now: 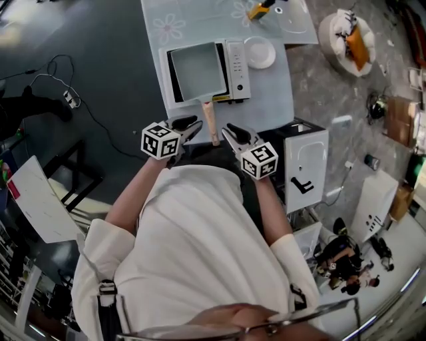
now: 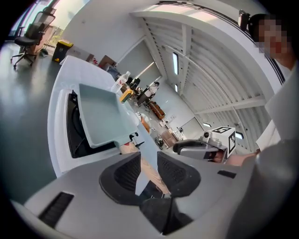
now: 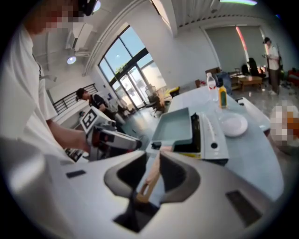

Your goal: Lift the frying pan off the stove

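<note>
A square pale grey-green frying pan (image 1: pixel 198 70) (image 2: pixel 100 114) (image 3: pixel 175 126) rests on a white portable stove (image 1: pixel 237 70). Its wooden handle (image 1: pixel 211 123) (image 3: pixel 152 175) points toward me. My left gripper (image 1: pixel 190 126) (image 2: pixel 148 161) hovers just left of the handle's end, jaws parted with a narrow gap. To the right of the handle's end is my right gripper (image 1: pixel 231 131) (image 3: pixel 152 161), its jaws also slightly apart. In each gripper view the handle shows through the gap, but the head view shows both grippers beside it, not touching it.
The stove stands on a light table (image 1: pixel 273 100). On the table are a white plate (image 1: pixel 259 52) (image 3: pixel 233 125) right of the stove and a yellow bottle (image 1: pixel 259 9) (image 3: pixel 223 98) farther back. A white cabinet (image 1: pixel 306 166) stands to my right.
</note>
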Available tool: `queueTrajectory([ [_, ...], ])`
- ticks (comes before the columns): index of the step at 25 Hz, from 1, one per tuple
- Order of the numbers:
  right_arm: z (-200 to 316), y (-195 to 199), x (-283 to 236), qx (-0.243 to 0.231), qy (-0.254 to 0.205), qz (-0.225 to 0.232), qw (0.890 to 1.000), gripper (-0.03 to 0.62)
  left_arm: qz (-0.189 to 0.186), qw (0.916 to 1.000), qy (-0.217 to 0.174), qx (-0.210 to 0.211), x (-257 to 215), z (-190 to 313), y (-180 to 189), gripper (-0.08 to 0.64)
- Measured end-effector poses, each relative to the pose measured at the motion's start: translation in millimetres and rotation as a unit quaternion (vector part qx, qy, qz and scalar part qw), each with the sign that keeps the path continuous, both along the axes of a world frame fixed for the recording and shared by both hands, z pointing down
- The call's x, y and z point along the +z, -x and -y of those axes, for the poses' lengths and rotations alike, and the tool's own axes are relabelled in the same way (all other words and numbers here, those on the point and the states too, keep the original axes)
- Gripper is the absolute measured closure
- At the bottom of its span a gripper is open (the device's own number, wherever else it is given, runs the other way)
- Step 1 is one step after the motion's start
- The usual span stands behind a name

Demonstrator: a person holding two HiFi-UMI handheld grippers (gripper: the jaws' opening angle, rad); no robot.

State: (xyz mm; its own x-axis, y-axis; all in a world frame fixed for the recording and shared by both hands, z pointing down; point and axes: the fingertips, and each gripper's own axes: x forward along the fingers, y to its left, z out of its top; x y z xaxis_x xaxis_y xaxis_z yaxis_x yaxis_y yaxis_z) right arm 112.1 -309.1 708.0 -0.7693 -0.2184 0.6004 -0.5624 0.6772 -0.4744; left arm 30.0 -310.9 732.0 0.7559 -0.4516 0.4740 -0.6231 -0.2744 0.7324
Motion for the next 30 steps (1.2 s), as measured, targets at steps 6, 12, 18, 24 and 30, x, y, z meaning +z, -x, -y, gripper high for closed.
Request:
queueTrajectory([
  [6, -6.1, 7.8, 29.3, -0.038, 0.058, 0.006, 0.998, 0.444, -0.014, 0.9982, 0.052, -0.027, 33.1, 4.0, -10.0, 0.371],
  [12, -13.4, 16.6, 60.0, -0.072, 0.118, 0.007, 0.990, 0.375, -0.056, 0.9929, 0.097, -0.041, 55.6, 11.8, -24.3, 0.280],
  [18, -20.7, 29.8, 78.8, -0.112, 0.155, 0.007, 0.982, 0.342, -0.078, 0.9895, 0.113, -0.044, 69.9, 26.8, -37.4, 0.264],
  [24, -31.3, 39.4, 90.4, -0.145, 0.184, 0.013, 0.972, 0.337, -0.090, 0.9874, 0.121, -0.048, 80.5, 38.3, -46.5, 0.262],
  [30, -42.3, 49.3, 92.1, -0.176, 0.217, 0.039, 0.959, 0.343, -0.122, 0.9834, 0.128, -0.040, 86.1, 45.7, -57.9, 0.275],
])
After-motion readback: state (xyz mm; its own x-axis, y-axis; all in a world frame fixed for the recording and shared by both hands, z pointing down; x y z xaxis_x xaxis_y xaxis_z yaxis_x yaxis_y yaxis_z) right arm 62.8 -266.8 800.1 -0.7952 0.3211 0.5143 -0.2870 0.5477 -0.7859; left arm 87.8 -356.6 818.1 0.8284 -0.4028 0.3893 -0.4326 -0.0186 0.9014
